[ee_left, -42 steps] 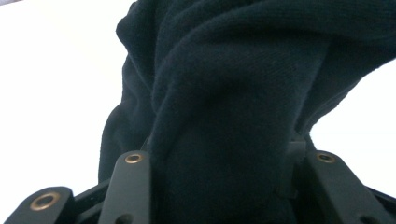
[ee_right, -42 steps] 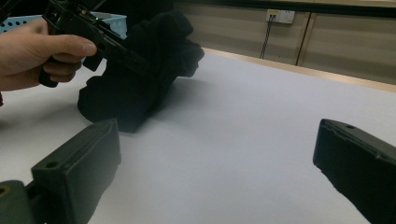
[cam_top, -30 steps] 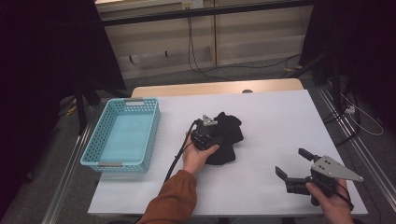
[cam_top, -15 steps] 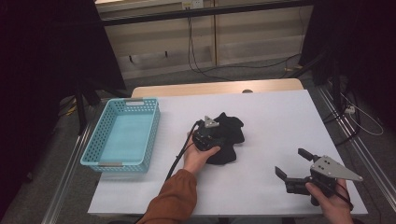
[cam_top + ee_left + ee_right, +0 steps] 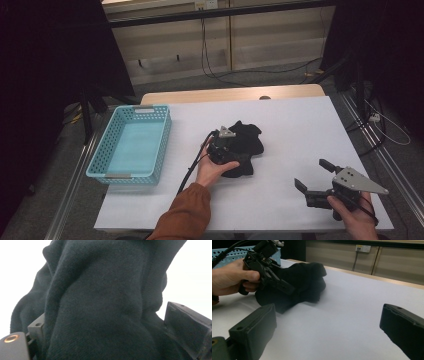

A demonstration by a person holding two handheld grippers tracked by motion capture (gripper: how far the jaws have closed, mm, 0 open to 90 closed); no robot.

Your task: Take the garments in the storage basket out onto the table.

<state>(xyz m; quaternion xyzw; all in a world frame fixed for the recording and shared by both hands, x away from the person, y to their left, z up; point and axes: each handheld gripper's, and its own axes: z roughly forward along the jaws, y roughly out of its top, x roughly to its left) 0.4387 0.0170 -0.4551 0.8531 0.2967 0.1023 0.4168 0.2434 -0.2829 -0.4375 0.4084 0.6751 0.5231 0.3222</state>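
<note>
Black cloth (image 5: 245, 147), soft and floppy, sits between the left gripper's (image 5: 227, 150) just-opened wide jaws; right gripper (image 5: 312, 180) at four o'clock gapes empty.

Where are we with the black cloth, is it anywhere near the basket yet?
Not yet. The black cloth lies crumpled mid-table, apart from the blue basket. The left gripper is on it; its jaws have just been opening, cloth between them. The right gripper waits open at the near right. Gripping and moving remain.
</note>
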